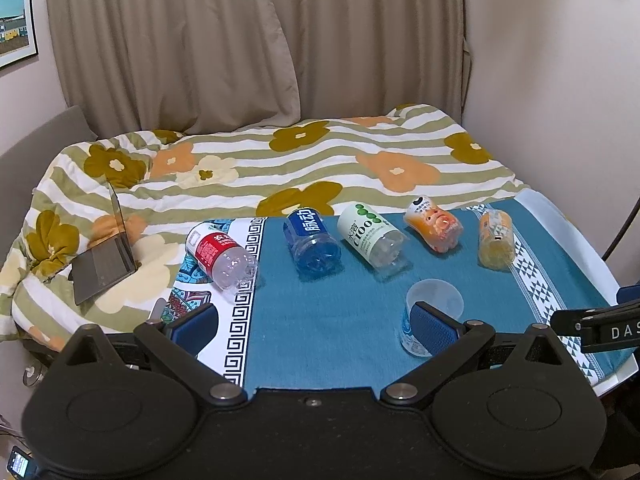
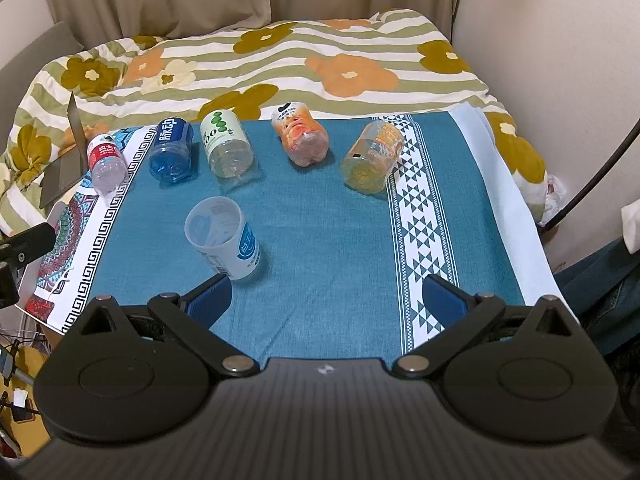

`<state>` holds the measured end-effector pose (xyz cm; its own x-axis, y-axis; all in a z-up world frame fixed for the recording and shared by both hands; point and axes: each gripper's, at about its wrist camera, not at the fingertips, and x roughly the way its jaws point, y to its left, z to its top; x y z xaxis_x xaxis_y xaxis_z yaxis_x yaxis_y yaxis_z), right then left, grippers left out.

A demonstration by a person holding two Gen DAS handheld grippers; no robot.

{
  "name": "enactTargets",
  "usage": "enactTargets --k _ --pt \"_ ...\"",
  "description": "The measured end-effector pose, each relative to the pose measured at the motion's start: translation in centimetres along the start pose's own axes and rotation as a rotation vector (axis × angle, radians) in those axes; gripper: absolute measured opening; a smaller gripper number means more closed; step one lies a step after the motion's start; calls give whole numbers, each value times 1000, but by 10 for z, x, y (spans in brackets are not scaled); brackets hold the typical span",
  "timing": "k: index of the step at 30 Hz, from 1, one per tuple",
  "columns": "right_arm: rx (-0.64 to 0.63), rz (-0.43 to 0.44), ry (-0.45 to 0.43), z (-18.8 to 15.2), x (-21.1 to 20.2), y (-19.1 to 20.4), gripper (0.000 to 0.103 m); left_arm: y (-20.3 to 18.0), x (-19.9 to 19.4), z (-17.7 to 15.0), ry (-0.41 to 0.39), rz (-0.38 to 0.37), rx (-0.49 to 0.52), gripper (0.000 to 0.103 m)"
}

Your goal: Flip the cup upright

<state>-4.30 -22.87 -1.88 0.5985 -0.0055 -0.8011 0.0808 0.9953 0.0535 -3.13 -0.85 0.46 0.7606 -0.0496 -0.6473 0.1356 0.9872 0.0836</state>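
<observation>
Both tongs are spread wide and hold nothing. The left tongs [image 1: 314,330] sit low at the near edge of the tabletop [image 1: 320,340], and the cup [image 1: 434,312] shows just past their right finger, which covers part of its wall; whether pad and cup touch I cannot tell. The right tongs [image 2: 326,300] hang back over the teal cloth, the cup [image 2: 222,236] just ahead of their left finger.

The cup seems to stand on its base with its mouth upward, so I would judge the flip done, or nearly, and the tongs let go. If so, the next move calls only for drawing clear without knocking it, since it looks light and easily tipped.

Beyond it five bottles lie on their sides in a row: a red-labelled one [image 2: 106,160], a blue one [image 2: 170,152], a green-and-white one [image 2: 226,144], an orange one [image 2: 302,136] and a yellow one [image 2: 370,158].

The patterned cloth covers the tabletop. Behind is a bed [image 1: 320,160] with a flowered, striped quilt, a half-open laptop [image 1: 106,260] on its left side, then beige curtains [image 1: 240,40], a plain wall and a framed picture [image 1: 14,20] at far left.
</observation>
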Motion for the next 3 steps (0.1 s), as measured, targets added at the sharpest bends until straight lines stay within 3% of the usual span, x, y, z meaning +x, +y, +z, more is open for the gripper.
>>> enactTargets --k 3 --pt "0 0 -1 0 0 0 103 0 0 0 0 -2 -3 103"
